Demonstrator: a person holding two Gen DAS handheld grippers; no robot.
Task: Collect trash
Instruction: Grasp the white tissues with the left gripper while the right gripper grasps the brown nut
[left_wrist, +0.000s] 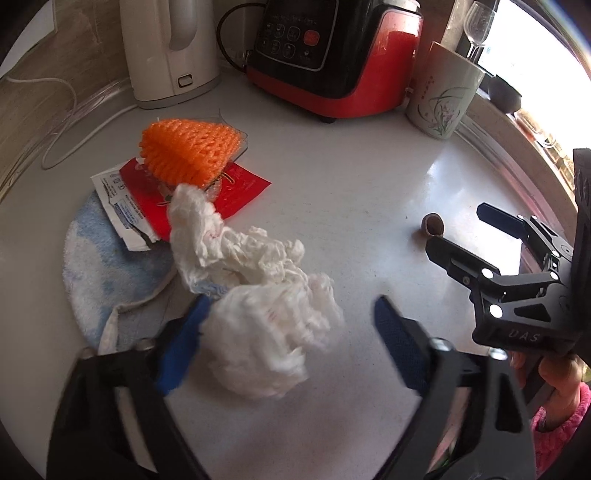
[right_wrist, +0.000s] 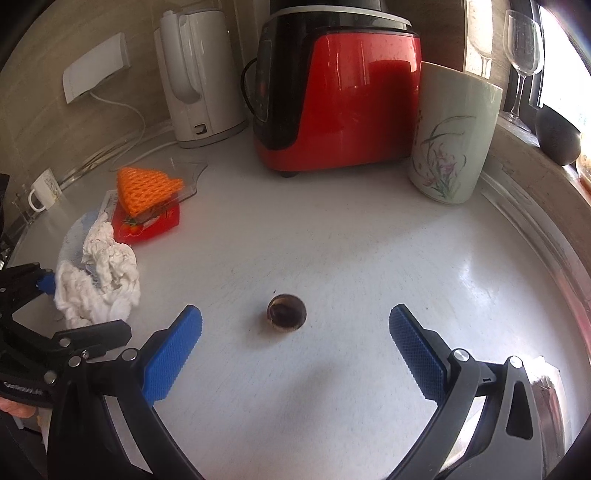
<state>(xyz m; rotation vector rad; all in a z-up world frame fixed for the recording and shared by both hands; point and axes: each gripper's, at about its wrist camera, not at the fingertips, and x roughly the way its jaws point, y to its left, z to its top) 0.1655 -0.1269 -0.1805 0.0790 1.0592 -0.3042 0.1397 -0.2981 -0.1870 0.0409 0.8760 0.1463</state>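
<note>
- Left wrist view: I have my left gripper (left_wrist: 291, 332) spread wide around the crumpled white tissue (left_wrist: 258, 295), which lies on the white countertop (left_wrist: 351, 192); the wad sits against the left pad and well short of the right one, so nothing is pinched yet.
- Behind the tissue lie more scraps: an orange foam net (left_wrist: 188, 151), a red wrapper (left_wrist: 236, 192) under it, and a torn white packet (left_wrist: 122, 210), all partly on a blue cloth (left_wrist: 99, 258).
- Right wrist view: my right gripper (right_wrist: 295, 336) is also fully open and empty, with a small brown nut shell (right_wrist: 287, 311) on the counter between the fingers, a little ahead of the tips.
- A kettle (right_wrist: 199, 74), a red blender (right_wrist: 332, 92) and a flowered cup (right_wrist: 454, 136) stand at the back, well apart from both tools.
- I judge the step as lining up two pickups, with collecting barely begun.
- Next, I should shift the left tool rightward to centre the wad, then close; the right needs a short advance and a low, careful pinch, since the shell looks likely to skid.
</note>
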